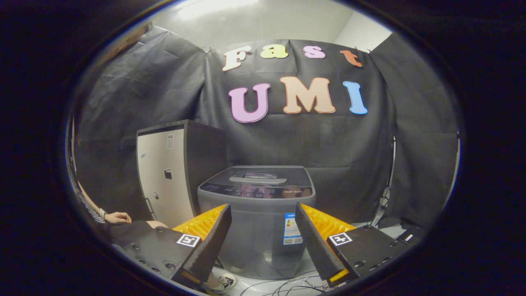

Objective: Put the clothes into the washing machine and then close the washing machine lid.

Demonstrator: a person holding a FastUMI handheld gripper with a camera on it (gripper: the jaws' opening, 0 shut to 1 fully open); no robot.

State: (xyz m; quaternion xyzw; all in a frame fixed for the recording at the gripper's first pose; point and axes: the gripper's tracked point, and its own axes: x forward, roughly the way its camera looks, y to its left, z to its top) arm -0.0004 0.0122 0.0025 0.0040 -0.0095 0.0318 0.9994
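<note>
1. Gripper view: the gripper [263, 213] hangs with fingers spread apart, gripping nothing.
2. The washing machine [257, 218] stands beyond the fingers, its lid [257, 174] down.
3. A cabinet [172, 172] stands beside it.

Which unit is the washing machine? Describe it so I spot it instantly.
Against the black cloth wall stand two appliances. The washing machine is the low grey one just beyond the open gripper, with a flat closed lid; its neighbour is a taller cabinet with a pale door.
</note>
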